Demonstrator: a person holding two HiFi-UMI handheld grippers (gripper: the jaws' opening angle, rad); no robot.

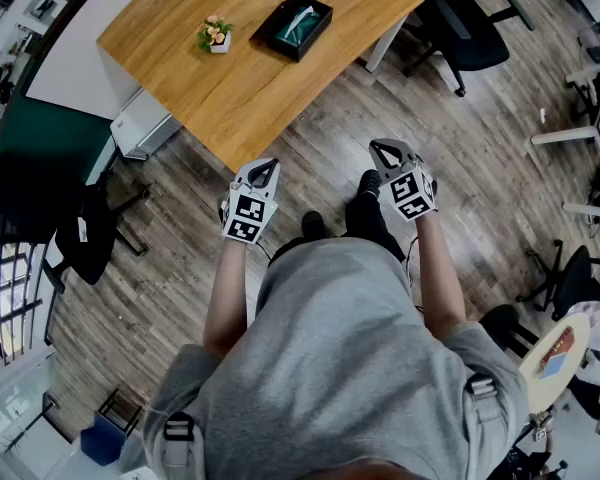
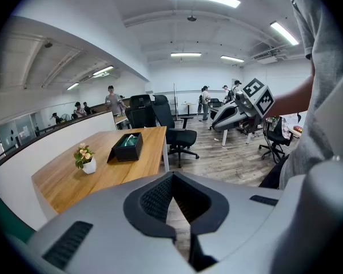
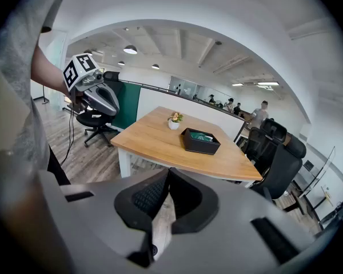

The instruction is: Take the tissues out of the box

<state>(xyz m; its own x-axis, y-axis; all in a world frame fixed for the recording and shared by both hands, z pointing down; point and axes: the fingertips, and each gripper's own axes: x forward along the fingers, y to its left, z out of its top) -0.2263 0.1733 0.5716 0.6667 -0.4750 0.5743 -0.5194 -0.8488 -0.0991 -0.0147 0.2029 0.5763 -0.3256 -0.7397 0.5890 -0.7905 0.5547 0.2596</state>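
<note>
**Grippers closed and held off the table, tissue box lying at its far side**

Head view: the left gripper (image 1: 263,165) and the right gripper (image 1: 385,148) are held side by side at the middle of the frame, above the wooden floor (image 1: 310,158), both short of the table (image 1: 230,93). The black tissue box (image 1: 294,26) is seen at the upper middle of the frame, on the table top, with a small flower pot (image 1: 216,35) just to its left.

Left gripper view: the jaws are seen pressed together with nothing between them. The tissue box (image 2: 127,146) and the flower pot (image 2: 86,157) lie left of centre, well apart from the jaws.

Right gripper view: the jaws are likewise closed on nothing. The tissue box (image 3: 200,141) is seen above them at centre frame, on the table.
</note>
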